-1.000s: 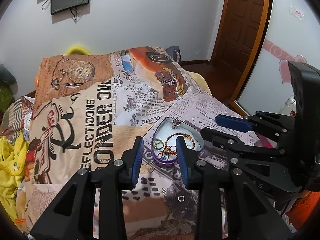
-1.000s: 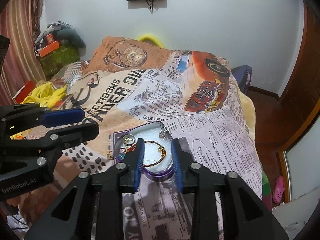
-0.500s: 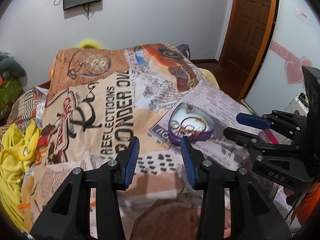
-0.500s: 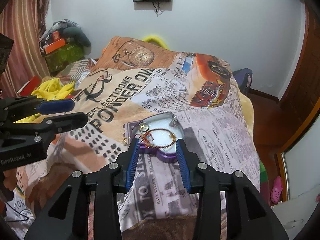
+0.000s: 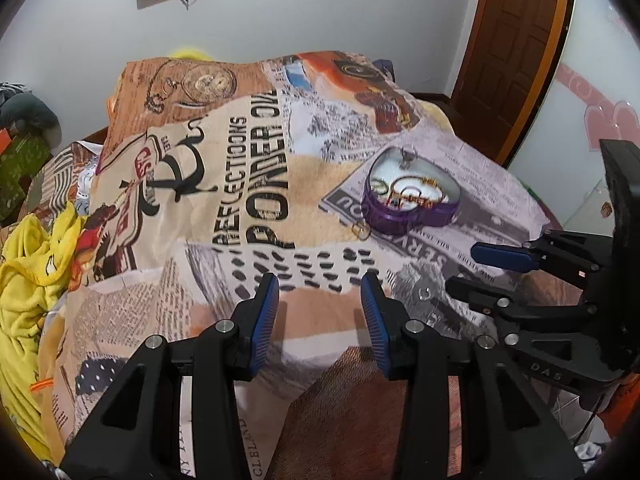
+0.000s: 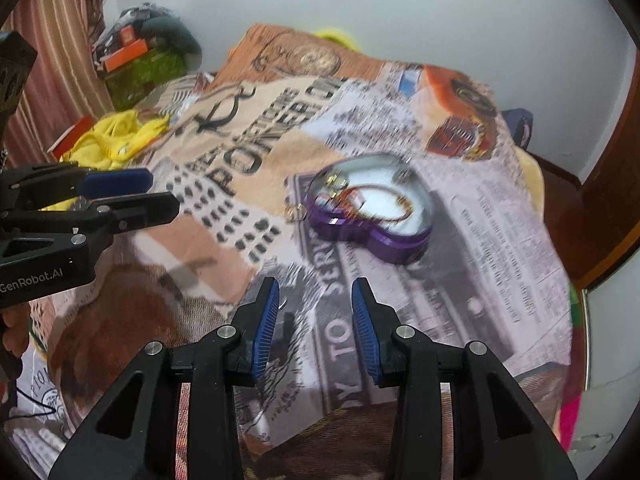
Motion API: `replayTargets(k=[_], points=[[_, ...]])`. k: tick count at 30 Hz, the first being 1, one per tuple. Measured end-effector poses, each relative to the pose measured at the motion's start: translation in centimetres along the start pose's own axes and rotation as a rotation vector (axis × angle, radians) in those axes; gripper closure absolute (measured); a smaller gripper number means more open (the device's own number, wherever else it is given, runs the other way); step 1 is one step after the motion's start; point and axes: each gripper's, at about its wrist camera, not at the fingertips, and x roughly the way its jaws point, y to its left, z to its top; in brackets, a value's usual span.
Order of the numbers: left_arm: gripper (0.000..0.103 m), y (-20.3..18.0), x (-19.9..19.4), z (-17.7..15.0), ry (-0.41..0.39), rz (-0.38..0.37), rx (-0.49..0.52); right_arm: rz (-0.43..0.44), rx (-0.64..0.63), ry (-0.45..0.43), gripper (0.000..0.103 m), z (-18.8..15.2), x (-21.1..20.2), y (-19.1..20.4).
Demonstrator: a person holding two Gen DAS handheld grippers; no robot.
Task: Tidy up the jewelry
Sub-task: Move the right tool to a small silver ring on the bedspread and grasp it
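A: Over the bed [image 5: 240, 184], left tool [image 5: 320, 312] and right tool [image 6: 314, 320], both jaws wide, empty?
B: Yes. Purple heart box [image 6: 372, 216] lies ahead on the blanket, jewelry inside; gold ring [image 5: 361, 231] just beside it.

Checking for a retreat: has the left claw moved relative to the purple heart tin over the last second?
Yes. The left claw has pulled back toward the bed's near edge; the purple heart tin, once between its fingers, now lies ahead.
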Motion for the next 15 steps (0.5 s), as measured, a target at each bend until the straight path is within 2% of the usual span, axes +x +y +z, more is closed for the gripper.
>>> replayTargets(k=[8,10,15], points=[[0.061,0.2,0.7,-0.7,0.016,-0.013,-0.003,0.032,-0.027,0.066,0.069,-0.8,2.5,1.1],[0.061,0.4,0.9,-0.8,0.020,-0.014,-0.007,0.025,-0.040,0.055,0.069,-0.9,2.6,1.4],[0.061,0.5,1.4,-0.9,0.028,-0.019,-0.011,0.036,-0.079,0.050,0.090,-0.9,2.8,2.2]])
